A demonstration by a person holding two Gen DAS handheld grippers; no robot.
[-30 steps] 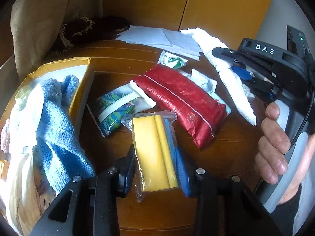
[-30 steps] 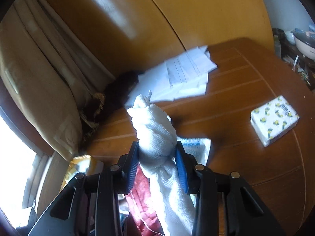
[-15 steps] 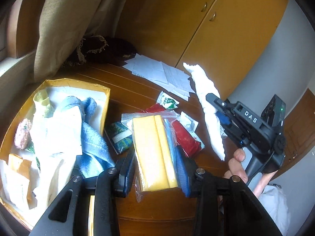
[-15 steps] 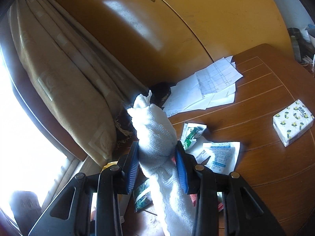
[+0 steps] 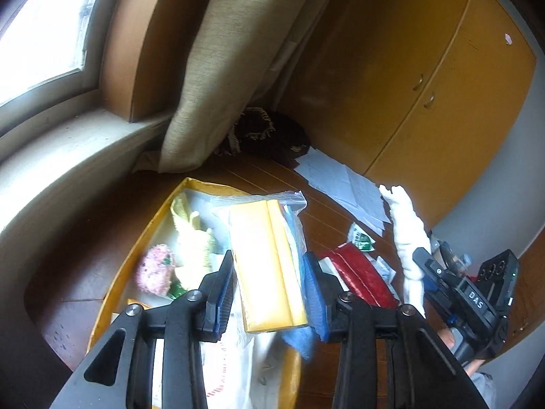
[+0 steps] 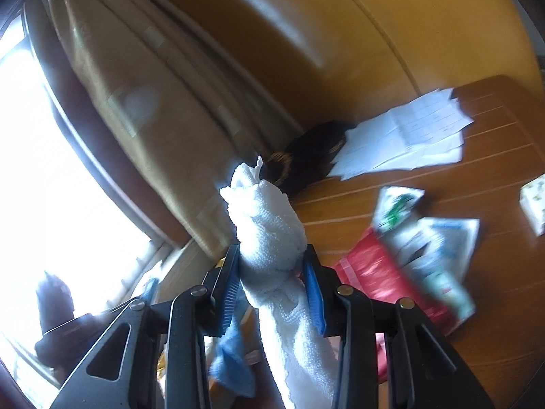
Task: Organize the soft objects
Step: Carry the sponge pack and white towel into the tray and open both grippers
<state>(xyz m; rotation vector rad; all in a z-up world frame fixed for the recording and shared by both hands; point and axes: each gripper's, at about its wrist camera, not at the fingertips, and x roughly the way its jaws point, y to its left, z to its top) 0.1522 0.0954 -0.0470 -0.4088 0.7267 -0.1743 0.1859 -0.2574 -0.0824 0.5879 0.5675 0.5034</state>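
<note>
Two soft loads ride in our tools. Our left tool point(image 5: 269, 284) clamps a bagged yellow sponge point(image 5: 267, 266) mid-frame over the yellow box point(image 5: 150, 228): light, squashy, slippery plastic. Our right tool point(image 6: 270, 281) pinches a limp white towel point(image 6: 269, 228) mid-length, its tail dangling.

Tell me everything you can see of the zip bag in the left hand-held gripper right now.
The zip bag is clear, thin plastic with a press-seal strip across its top edge. Inside sit folded yellow cloths, with a sliver of blue beside them. The left hand-held gripper clamps it by its lower half, blue pads pressing both sides, so it stands roughly upright, off the table. It hangs above the yellow box of soft items. Nothing else touches it.
</note>
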